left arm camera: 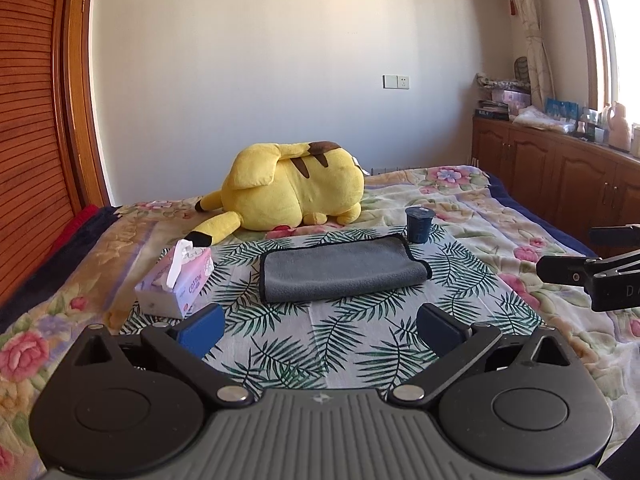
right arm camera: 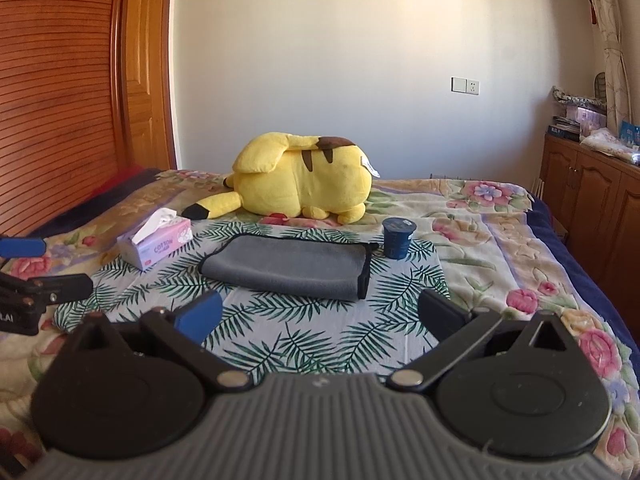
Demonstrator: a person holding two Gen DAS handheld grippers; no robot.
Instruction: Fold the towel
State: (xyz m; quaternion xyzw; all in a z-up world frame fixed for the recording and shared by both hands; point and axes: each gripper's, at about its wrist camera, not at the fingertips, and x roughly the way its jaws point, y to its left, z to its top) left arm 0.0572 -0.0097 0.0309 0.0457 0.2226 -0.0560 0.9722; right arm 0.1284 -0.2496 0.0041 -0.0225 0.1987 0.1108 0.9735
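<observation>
Left gripper (left arm camera: 320, 326): blue-padded fingers spread wide, nothing between them, hovering over the near part of the white leaf-print cloth (left arm camera: 320, 344) laid on the bed. Right gripper (right arm camera: 318, 316): same, fingers spread, nothing held, also above the near edge of that cloth. We see each gripper from the other's camera: the right one at the right edge of the left wrist view, the left one at the left edge of the right wrist view, both clear of the towel.

Grey microfibre towel with black edging (left arm camera: 344, 270) lies on the leaf-print cloth, just beyond both grippers, roughly centred. It looks already doubled over: rounded fold along the near side, black-trimmed edges stacked at the right end in the right wrist view. Neither gripper touches it.

Around it:
- Pink and white tissue box (left arm camera: 176, 284) to the left of the towel, near but apart, one tissue sticking up.
- Small dark blue cup with a foil lid (left arm camera: 419, 225) upright at the towel's far right corner, just beside it; contact we cannot tell.
- Yellow plush toy with brown stripes (left arm camera: 288, 188) lying on the floral bedspread (left arm camera: 460, 196) beyond the towel.
- Wooden cabinets (left arm camera: 560, 176) along the right wall.
</observation>
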